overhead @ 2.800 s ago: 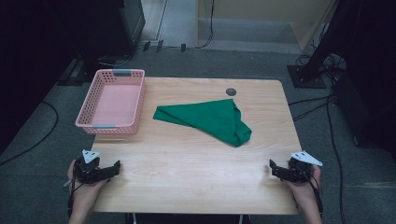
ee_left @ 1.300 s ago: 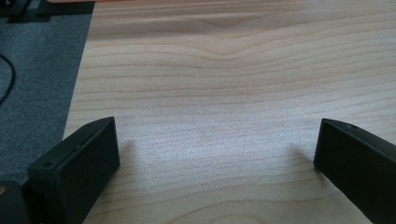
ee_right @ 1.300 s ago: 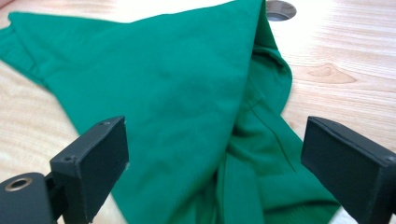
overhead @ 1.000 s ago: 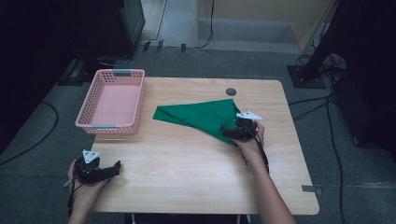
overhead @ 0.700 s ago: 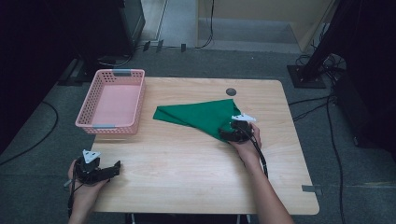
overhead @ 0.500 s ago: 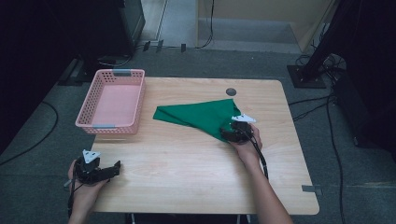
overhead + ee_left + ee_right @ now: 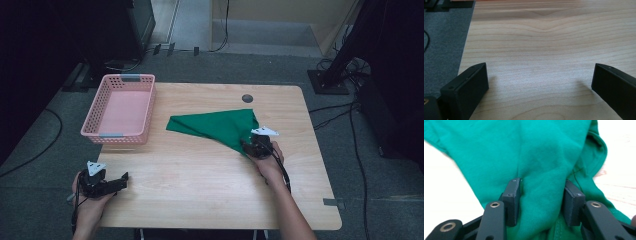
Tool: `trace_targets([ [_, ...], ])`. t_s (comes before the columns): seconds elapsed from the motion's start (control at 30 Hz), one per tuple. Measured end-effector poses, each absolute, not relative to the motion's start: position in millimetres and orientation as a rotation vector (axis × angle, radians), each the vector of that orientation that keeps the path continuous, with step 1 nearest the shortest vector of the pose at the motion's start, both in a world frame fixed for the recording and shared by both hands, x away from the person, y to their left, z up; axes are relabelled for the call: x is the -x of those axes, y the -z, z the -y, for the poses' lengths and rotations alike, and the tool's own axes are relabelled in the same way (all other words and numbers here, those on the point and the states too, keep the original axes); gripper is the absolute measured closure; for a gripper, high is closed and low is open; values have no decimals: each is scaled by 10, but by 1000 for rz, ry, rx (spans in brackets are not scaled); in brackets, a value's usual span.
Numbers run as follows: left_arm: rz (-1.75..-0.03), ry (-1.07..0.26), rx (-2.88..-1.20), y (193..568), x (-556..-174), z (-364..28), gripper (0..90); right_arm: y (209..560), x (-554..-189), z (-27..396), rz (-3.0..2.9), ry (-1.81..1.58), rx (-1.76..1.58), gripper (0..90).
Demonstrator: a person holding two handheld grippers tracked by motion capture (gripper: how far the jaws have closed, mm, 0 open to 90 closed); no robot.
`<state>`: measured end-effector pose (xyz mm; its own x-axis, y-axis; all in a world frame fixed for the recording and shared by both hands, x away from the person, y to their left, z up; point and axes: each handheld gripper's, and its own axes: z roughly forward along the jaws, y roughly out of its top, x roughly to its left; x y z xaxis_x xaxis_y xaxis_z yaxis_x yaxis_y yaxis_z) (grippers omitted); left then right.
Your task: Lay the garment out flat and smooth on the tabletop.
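A green cloth lies folded in a rough triangle on the middle of the wooden table. My right gripper rests on the cloth's near right corner. In the right gripper view its jaws stand part closed, having just been closing, with a raised ridge of the green cloth bunched between the pads. My left gripper lies at the table's near left corner, held in a hand. Its jaws are wide open over bare wood with nothing between them.
A pink plastic basket, with nothing in it, stands at the table's far left. A round cable hole sits near the far edge. Grey carpet, cables and dark equipment surround the table.
The right hand came from the near right corner to the cloth, and over the last second it settled slightly lower on the cloth's corner. The left hand has stayed put.
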<state>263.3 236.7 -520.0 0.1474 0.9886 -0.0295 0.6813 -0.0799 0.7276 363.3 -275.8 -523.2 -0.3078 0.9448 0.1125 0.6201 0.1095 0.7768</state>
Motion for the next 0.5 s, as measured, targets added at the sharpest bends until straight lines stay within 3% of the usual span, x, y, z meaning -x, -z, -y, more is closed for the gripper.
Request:
trace_targets([
  [0.5,-1517,-654,-1851,5114,-2600,-2189,13,5232,-3449,2787,-2047,-1081,-1455,626],
])
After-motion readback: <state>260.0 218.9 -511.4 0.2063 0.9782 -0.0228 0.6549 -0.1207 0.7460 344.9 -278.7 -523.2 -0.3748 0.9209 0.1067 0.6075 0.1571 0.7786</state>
